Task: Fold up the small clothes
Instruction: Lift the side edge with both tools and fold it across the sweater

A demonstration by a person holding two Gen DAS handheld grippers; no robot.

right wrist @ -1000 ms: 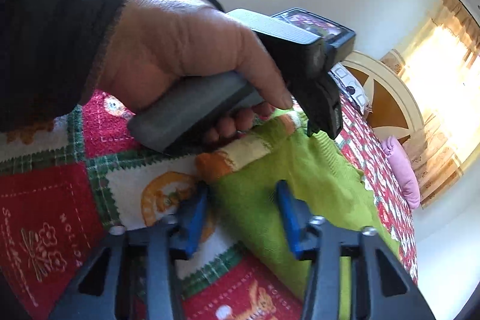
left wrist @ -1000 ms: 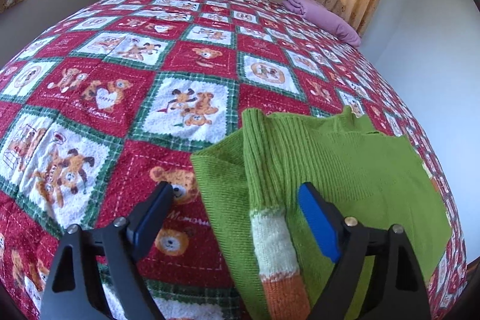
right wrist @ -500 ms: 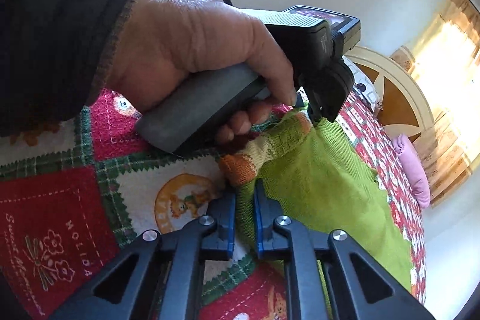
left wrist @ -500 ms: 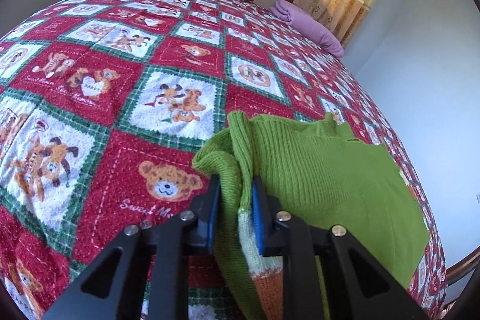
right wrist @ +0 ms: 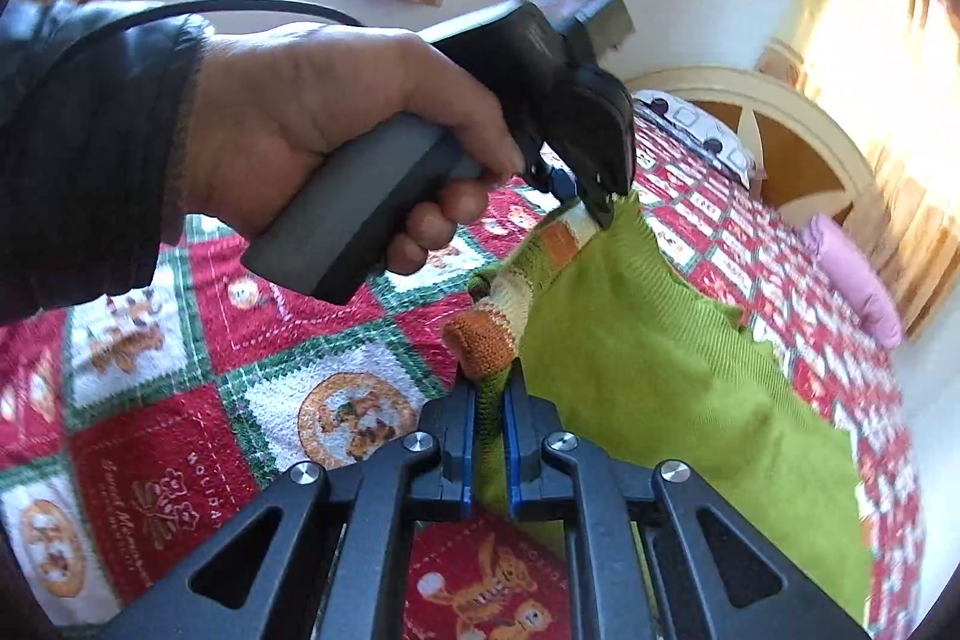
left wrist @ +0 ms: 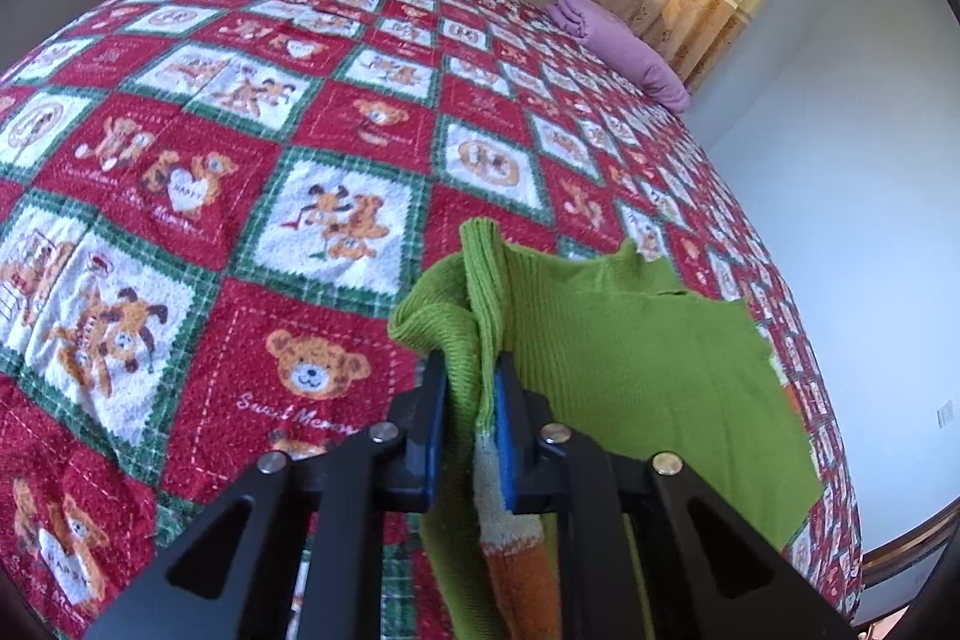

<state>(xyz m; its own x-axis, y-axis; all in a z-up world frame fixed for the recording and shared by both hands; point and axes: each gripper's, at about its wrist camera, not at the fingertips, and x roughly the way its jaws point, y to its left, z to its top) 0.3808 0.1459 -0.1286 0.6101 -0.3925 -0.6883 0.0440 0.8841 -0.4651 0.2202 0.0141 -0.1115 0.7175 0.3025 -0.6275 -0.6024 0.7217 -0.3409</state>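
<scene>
A second ago both tongs stood open around the sweater's edge; now both have closed on it and lifted it off the quilt.

The left tongs pinch a bunched ridge of the sweater where the striped sleeve lies folded over the body. The right tongs grip the green edge just below the orange cuff. In the right view the left hand holds its tool above the bed, with the raised edge hanging between the two grips. The rest of the sweater still lies flat on the quilt, toward the right side of the bed.

The next move is probably to carry this edge over the body. The risks:
- The knit is thick and soft, so a shallow pinch could slip out mid-swing.
- The sleeve is loose under the left grip and may fall out and unfold.
- Uneven travel of the two hands would skew the crease.
- Dragging could pull the flat part along the quilt.
</scene>
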